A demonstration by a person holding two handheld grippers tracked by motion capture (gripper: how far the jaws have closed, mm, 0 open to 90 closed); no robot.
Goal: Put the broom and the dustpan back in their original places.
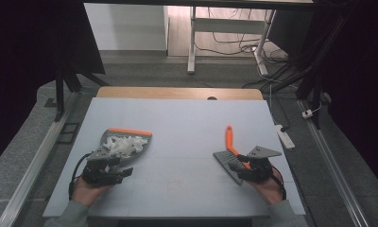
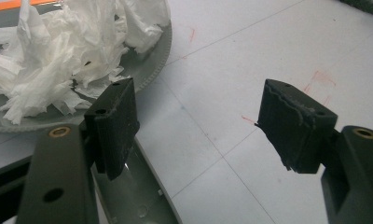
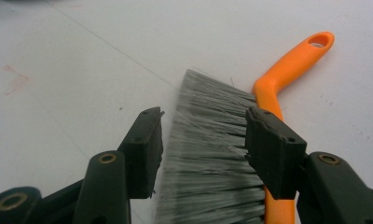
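A grey dustpan with an orange front edge lies at the left of the table, piled with torn white tissue. My left gripper sits just behind it, open, with bare table between its pads. In the left gripper view the tissue and the pan's rim are at upper left, and the pan's grey handle runs under one pad. At the right lies a brush with an orange handle. My right gripper is open, its jaws either side of the grey bristles.
The table has a pale blue-grey top with faint red marks near the front, and a wooden strip along its far edge. A white power strip lies off the right edge. A white table leg and cables stand beyond.
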